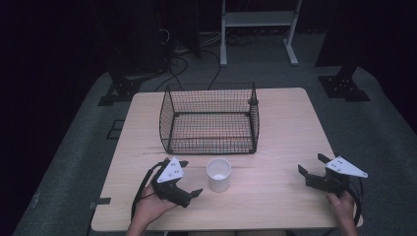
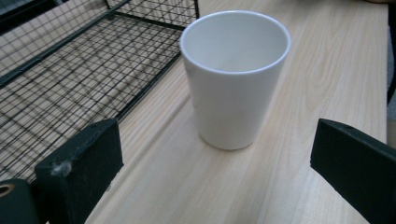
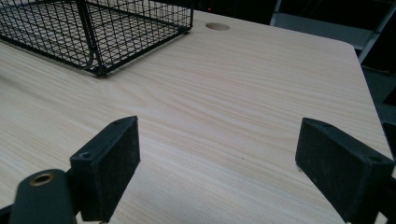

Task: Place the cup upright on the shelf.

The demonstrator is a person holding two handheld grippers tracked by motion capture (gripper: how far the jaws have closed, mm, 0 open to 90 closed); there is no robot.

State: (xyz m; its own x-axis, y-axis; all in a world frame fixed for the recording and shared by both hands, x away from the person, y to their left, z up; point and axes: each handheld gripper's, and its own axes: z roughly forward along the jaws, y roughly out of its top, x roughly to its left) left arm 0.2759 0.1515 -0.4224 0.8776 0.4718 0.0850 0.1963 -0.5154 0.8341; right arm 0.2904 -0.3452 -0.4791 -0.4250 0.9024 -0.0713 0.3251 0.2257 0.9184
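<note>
With my left gripper spread just beside the upright cup near the basket, I judged the approach underway, needing a forward close; the right gripper gaped, idle.

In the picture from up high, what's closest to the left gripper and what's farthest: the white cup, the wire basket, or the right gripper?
From the left gripper:
1. White cup, right beside it, near the table's front.
2. Wire basket, behind the cup, mid-table.
3. Right gripper, far across at the table's right edge.

left gripper agape, right gripper (likewise) agape
</note>
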